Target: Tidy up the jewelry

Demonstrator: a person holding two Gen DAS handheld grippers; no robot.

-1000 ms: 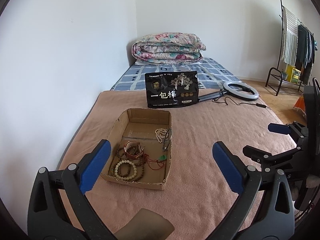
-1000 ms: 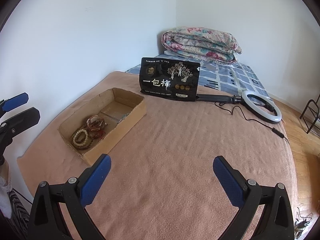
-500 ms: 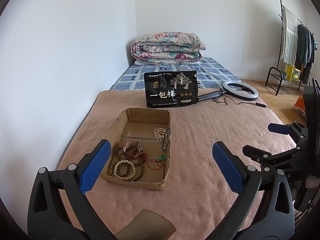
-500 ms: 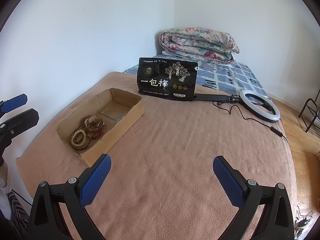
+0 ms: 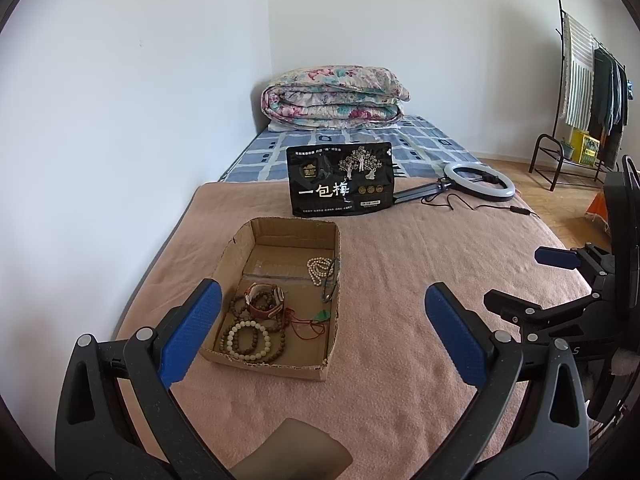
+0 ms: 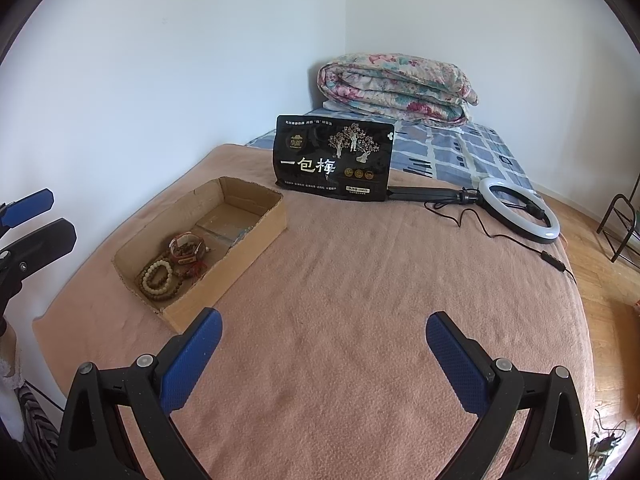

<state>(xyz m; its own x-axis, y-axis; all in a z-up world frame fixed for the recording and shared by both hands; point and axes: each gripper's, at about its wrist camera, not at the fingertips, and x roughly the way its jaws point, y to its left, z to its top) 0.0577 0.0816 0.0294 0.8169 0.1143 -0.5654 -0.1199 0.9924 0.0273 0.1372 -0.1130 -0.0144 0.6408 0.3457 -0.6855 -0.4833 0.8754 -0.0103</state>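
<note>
A shallow cardboard box (image 5: 326,367) (image 6: 256,240) lies on a pink blanket. Inside lie brown and cream bead bracelets (image 5: 248,334) (image 6: 158,276), a red-brown banded piece (image 5: 264,300) (image 6: 185,247), a white bead string (image 5: 317,270), a red cord with a green pendant (image 5: 322,315) and a dark thin object (image 5: 330,286). My left gripper (image 5: 322,300) hovers open just short of the box, nothing between its blue pads. My right gripper (image 6: 322,332) is open over bare blanket, right of the box. The right gripper also shows in the left wrist view (image 5: 532,280), open.
A black snack bag (image 5: 340,186) (image 6: 334,160) stands behind the box. A ring light (image 5: 480,180) (image 6: 520,210) with its cable lies to the right. A folded floral quilt (image 5: 334,96) sits at the far end. A clothes rack (image 5: 588,80) stands far right. The wall runs along the left.
Both views have shifted only slightly; the box and bag sit a touch further left in the right wrist view. Both grippers stay open. No jewelry has moved.
</note>
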